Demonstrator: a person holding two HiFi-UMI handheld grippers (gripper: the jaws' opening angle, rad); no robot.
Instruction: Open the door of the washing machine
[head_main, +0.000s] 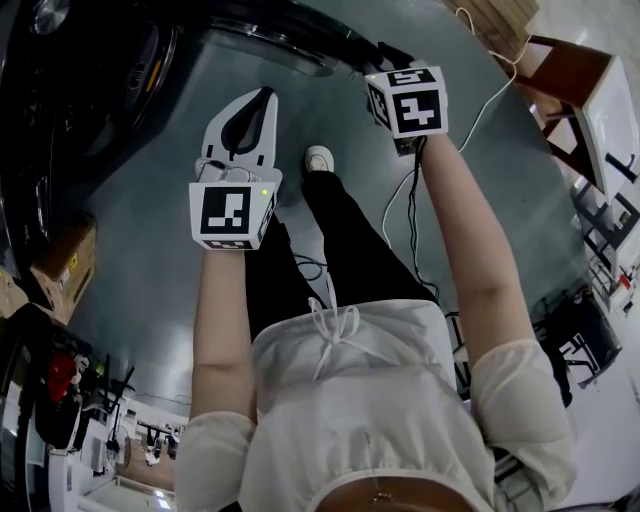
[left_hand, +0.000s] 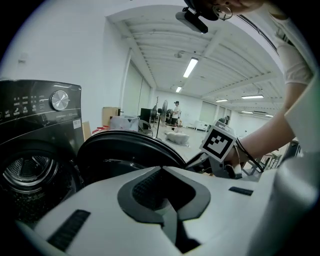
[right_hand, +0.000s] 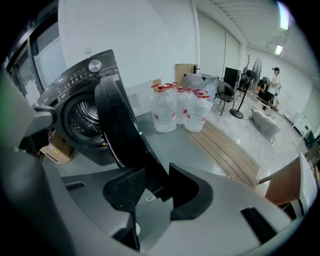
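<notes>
The dark washing machine (right_hand: 80, 85) stands with its round door (right_hand: 117, 125) swung wide, baring the drum (right_hand: 85, 120). My right gripper (right_hand: 155, 176) straddles the door's lower rim. A strip of floor shows between the left pad (right_hand: 127, 187) and the rim, so the jaws are open. In the head view only its marker cube (head_main: 410, 100) is clear, up against the door (head_main: 280, 30). My left gripper (head_main: 265, 95) is shut and empty, hanging over the floor short of the door (left_hand: 125, 150). The left gripper (left_hand: 162, 170) points toward the machine (left_hand: 40, 115).
Large water bottles (right_hand: 175, 112) stand by the wall beyond the machine, beside a wooden pallet (right_hand: 225, 145). A cardboard box (right_hand: 56, 152) lies at the machine's foot. A cable (head_main: 480, 110) runs over the floor toward a wooden table (head_main: 570, 80). A person (right_hand: 274, 82) stands far off.
</notes>
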